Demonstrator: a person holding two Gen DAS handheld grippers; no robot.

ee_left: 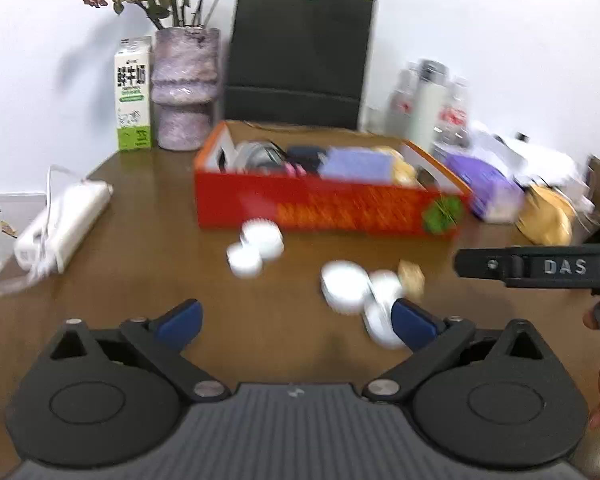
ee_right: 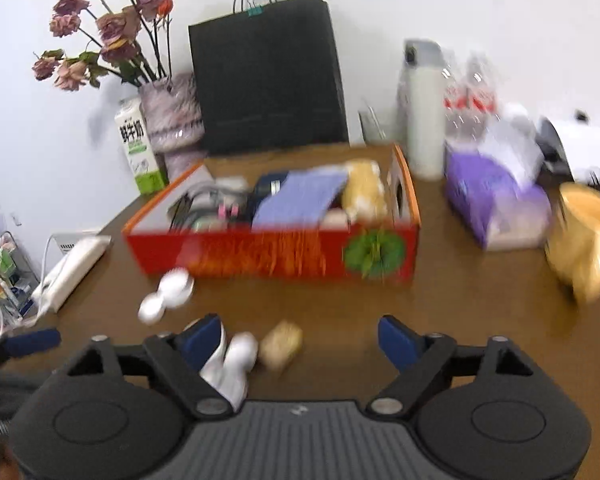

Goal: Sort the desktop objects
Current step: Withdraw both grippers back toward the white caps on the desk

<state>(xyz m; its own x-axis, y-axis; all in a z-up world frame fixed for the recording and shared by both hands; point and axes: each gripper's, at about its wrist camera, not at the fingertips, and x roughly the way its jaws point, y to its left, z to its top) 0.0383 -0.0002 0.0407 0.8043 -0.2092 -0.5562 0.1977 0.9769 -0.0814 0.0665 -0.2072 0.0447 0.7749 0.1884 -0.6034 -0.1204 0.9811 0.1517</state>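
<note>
Jars, small white round ones, lie loose on the brown wooden table (ee_left: 140, 248): one pair of white jars (ee_left: 256, 246) sits just in front of the red cardboard box (ee_left: 324, 208), a second cluster of white jars (ee_left: 360, 300) lies nearer, beside a small tan block (ee_left: 412, 276); the box is crowded with a purple cloth, a yellow bun-like thing and dark items too blurred to name. The left tongs (ee_left: 296, 316) stand wide open with nothing between the blue pads, the right pad just beside the nearer jars; the right tongs (ee_right: 300, 340) are spread wide too, gripping nothing, the tan block between the pads and untouched. A black paper bag (ee_left: 300, 52), vase of dried roses (ee_left: 184, 88) and milk carton (ee_left: 134, 96) stand behind.
</note>
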